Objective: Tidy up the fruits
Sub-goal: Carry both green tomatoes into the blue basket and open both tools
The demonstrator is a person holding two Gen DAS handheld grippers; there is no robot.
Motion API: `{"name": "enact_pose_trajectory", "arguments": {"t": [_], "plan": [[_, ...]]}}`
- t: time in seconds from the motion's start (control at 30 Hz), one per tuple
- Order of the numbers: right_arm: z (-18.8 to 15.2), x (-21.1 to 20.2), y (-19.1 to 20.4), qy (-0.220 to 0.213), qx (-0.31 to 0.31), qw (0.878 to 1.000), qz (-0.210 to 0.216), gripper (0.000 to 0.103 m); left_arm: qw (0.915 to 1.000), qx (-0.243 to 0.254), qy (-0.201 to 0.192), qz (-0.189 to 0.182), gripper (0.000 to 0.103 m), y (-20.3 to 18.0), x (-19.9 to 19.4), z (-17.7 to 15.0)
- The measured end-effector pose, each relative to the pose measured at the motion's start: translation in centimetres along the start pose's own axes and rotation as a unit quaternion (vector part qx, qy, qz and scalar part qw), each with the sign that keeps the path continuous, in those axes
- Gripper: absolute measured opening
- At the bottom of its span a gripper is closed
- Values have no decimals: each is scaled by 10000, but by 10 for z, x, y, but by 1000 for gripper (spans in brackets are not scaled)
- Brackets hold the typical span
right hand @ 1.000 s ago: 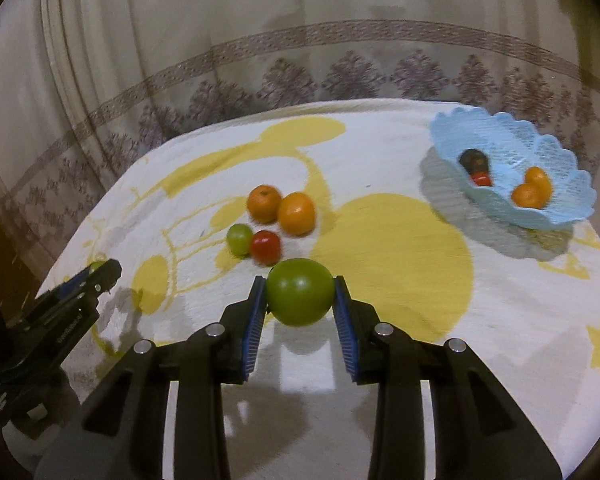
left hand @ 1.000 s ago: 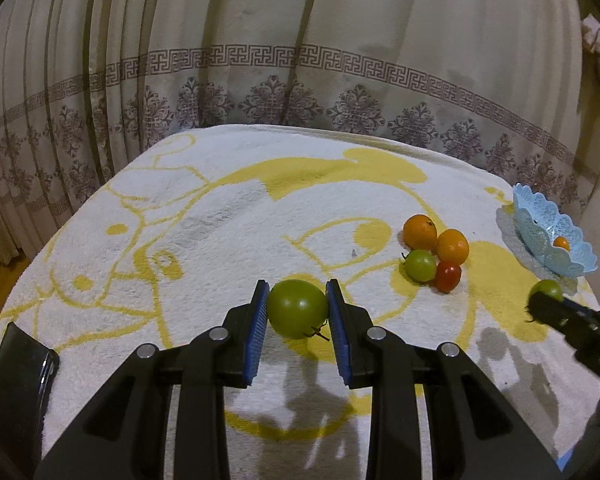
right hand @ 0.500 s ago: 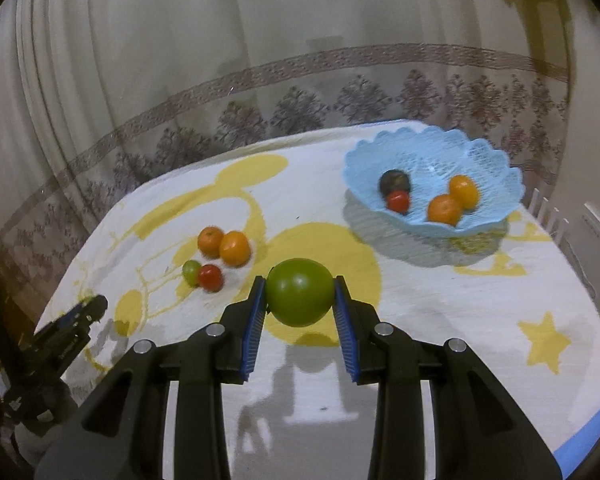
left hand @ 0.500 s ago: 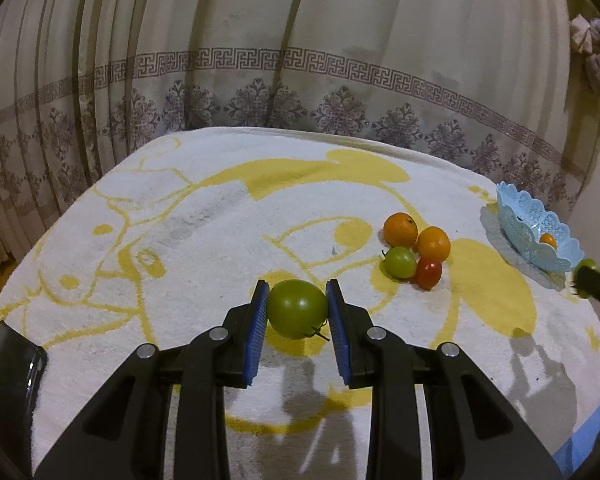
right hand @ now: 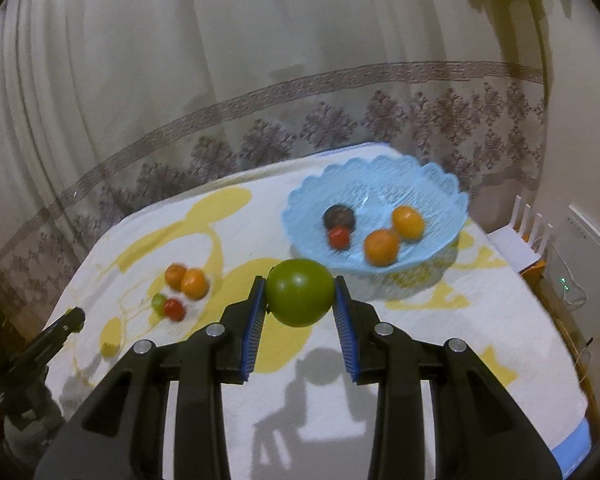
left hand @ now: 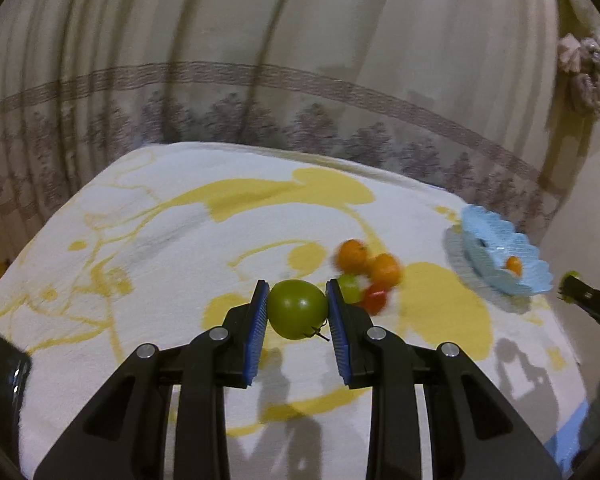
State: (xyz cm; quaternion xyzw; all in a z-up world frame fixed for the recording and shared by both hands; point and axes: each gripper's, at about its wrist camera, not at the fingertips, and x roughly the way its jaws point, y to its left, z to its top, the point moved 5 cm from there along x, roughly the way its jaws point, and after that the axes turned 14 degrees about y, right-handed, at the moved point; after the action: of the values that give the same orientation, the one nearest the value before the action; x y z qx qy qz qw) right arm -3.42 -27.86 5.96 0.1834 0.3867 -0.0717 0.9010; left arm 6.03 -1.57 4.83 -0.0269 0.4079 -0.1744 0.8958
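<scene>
Since a second ago the right gripper has lifted and swung toward the blue basket, which now sits just beyond its jaws, while the left gripper has risen above the bed cover. Each pair of jaws pinches a green tomato: the right one hangs short of the basket rim, the left one hovers over the yellow print. From here, I judge a release too early would drop the right tomato on the near rim and send it rolling off the soft cover. Farther left, four small fruits cluster on the cover, untouched. Inside the basket lie two oranges, a red tomato and a dark fruit, probably a plum, though blur hides detail; they crowd the near side where the tomato should land. Curtains close the back.
</scene>
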Motion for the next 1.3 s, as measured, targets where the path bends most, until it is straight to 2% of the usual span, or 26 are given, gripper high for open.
{"name": "enact_pose_trajectory", "arguments": {"t": [0.2, 0.33, 0.5, 0.67, 0.77, 0.9, 1.07, 1.3], "plan": [[24, 10, -36, -40, 247, 9996, -154, 34, 9978, 400, 131, -518, 29, -56, 6, 25], [42, 25, -55, -10, 355, 9990, -261, 34, 9932, 697, 294, -888, 29, -97, 23, 39], [72, 53, -83, 61, 634, 9974, -344, 34, 9851, 1128, 584, -1158, 29, -148, 57, 56], [96, 88, -104, 374, 882, 9942, -483, 34, 9753, 1346, 1038, -1411, 29, -186, 98, 68], [110, 103, -112, 482, 908, 9929, -600, 34, 9664, 1518, 1287, -1628, 29, -208, 120, 72], [126, 122, -117, 644, 799, 9918, -765, 34, 9557, 1680, 1421, -1956, 29, -226, 137, 77], [130, 145, -121, 915, 740, 9889, -908, 34, 9461, 1591, 1699, -2250, 29, -233, 161, 80], [134, 151, -120, 1238, 648, 9848, -1031, 34, 9456, 1659, 1899, -2054, 29, -245, 172, 81]]}}
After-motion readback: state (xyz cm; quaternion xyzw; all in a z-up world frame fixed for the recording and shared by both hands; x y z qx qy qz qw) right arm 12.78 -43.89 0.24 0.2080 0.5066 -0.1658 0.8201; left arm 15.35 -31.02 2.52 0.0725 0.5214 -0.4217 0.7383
